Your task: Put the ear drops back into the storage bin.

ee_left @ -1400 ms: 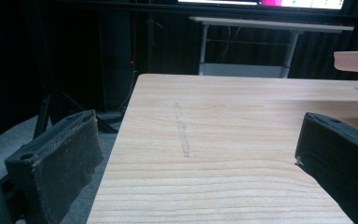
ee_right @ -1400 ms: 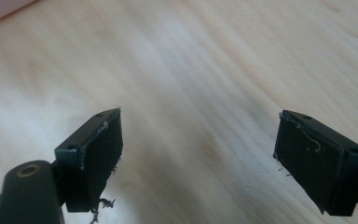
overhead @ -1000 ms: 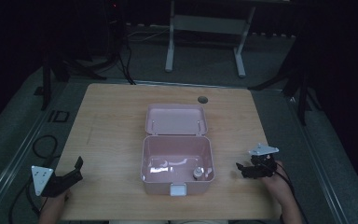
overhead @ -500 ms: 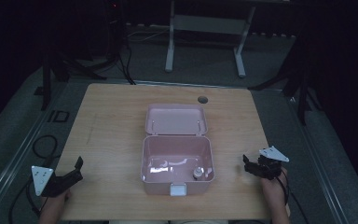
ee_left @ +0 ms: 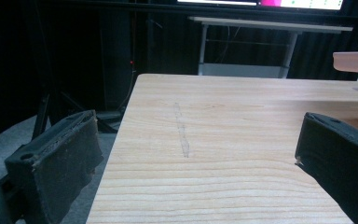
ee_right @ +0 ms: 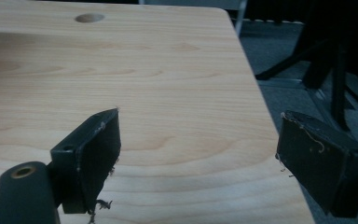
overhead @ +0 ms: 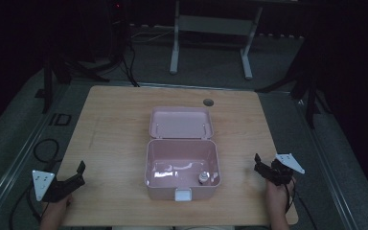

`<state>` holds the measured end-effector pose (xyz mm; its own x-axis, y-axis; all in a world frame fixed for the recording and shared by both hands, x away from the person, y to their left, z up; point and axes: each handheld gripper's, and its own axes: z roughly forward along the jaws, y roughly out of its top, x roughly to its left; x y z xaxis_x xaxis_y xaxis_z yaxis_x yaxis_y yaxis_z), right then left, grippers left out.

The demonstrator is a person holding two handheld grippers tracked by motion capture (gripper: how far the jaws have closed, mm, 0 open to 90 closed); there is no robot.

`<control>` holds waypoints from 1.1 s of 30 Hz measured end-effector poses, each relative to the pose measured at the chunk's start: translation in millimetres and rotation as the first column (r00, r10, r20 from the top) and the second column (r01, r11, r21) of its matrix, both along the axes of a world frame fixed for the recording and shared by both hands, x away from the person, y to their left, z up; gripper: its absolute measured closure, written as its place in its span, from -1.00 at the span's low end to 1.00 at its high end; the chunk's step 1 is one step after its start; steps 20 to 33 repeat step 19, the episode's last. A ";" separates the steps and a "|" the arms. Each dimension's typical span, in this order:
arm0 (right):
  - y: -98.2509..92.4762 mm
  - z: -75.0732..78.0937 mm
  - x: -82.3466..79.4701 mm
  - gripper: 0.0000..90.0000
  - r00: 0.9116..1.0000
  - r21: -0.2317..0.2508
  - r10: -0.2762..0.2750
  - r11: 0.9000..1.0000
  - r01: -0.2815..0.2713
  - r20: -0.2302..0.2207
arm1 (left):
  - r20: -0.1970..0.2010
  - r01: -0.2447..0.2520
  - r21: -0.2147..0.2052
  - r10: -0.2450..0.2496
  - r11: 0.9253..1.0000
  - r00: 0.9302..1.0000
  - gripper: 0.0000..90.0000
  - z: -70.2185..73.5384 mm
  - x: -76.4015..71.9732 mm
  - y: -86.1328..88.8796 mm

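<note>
The pink box [overhead: 182,165] sits in the middle of the wooden table [overhead: 115,124], lid flipped back — a small round thing [overhead: 202,178] lies inside, near the front right corner. The left gripper [overhead: 76,175] is far off by the left edge, jaws wide apart, holding nothing. The right gripper [overhead: 263,168] rests near the right edge — wide open and empty too.

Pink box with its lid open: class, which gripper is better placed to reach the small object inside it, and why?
Probably right. The small object lies in the pink box's near right corner, closer to the right gripper. The left gripper sits farther off. Both are open.
</note>
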<state>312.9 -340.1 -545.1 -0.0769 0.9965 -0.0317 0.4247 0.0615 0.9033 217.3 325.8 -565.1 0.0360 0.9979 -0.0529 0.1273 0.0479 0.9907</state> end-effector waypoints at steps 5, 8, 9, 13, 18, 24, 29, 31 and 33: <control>-2.3 -2.3 -1.3 -0.71 1.000 -0.011 -0.021 1.000 0.021 0.009 | 0.001 0.000 -0.001 0.000 1.000 1.000 -0.99 -0.1 -0.1 -0.1; 0.3 -2.8 -1.2 -0.71 1.000 -0.031 -0.017 0.999 0.017 0.010 | 0.002 0.000 0.000 0.000 1.000 1.000 -0.99 -0.1 -0.1 -0.3; 1.4 -3.1 -1.0 -0.71 1.000 -0.042 -0.015 0.999 0.015 0.006 | 0.002 0.000 0.001 0.000 1.000 1.000 -0.99 -0.1 -0.2 -0.3; 5.4 -4.5 0.1 -0.71 1.000 -0.079 -0.016 0.997 0.016 -0.001 | 0.002 0.001 0.001 -0.001 1.000 1.000 -0.99 -0.1 -0.1 -0.3; 4.6 -4.7 0.3 -0.71 1.000 -0.072 -0.012 0.997 0.012 -0.008 | 0.001 0.002 0.000 -0.002 1.000 1.000 -0.99 -0.1 -0.1 -0.1; 4.7 -4.9 0.4 -0.71 1.000 -0.073 -0.014 0.997 0.013 -0.008 | 0.001 0.002 -0.001 -0.002 1.000 1.000 -0.99 -0.1 -0.1 -0.1; 4.7 -4.9 0.4 -0.71 1.000 -0.073 -0.014 0.997 0.013 -0.008 | 0.001 0.002 -0.001 -0.002 1.000 1.000 -0.99 -0.1 -0.1 -0.1; 4.7 -4.9 0.4 -0.71 1.000 -0.073 -0.014 0.997 0.013 -0.008 | 0.001 0.002 -0.001 -0.002 1.000 1.000 -0.99 -0.1 -0.1 -0.1; 4.7 -4.9 0.4 -0.71 1.000 -0.073 -0.014 0.997 0.013 -0.008 | 0.001 0.002 -0.001 -0.002 1.000 1.000 -0.99 -0.1 -0.1 -0.1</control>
